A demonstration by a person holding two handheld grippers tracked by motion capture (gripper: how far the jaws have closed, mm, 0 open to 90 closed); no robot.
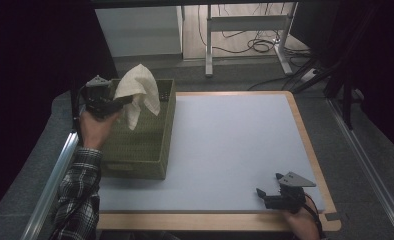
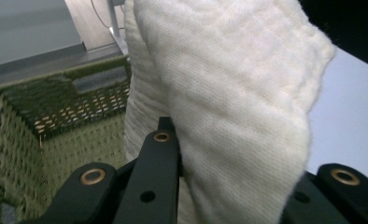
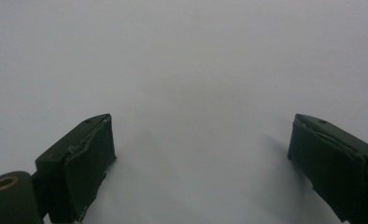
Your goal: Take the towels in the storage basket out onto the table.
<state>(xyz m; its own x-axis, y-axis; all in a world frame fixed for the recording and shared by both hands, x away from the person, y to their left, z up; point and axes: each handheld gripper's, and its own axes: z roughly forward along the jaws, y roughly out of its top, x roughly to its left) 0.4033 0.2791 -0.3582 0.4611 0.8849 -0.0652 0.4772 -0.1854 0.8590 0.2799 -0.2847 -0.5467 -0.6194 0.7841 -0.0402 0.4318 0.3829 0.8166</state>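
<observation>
A cream cloth (image 1: 137,92) hangs above a green woven basket (image 1: 150,150) at the table's left side. My left gripper (image 1: 121,101) is shut on the cloth and holds it over the basket's open top. In the left gripper view the cloth (image 2: 229,93) bulges up between the black jaws, with the basket's inside (image 2: 56,116) behind it to the left. My right gripper (image 1: 266,196) rests low near the table's front right corner, jaws wide apart. In the right gripper view its fingers (image 3: 84,158) stand far apart over bare tabletop with nothing between them.
The pale blue mat (image 1: 235,145) with a wooden border covers the table (image 1: 305,135). A white desk frame (image 1: 245,30) and cables lie on the floor beyond the far edge. Dark curtains flank both sides.
</observation>
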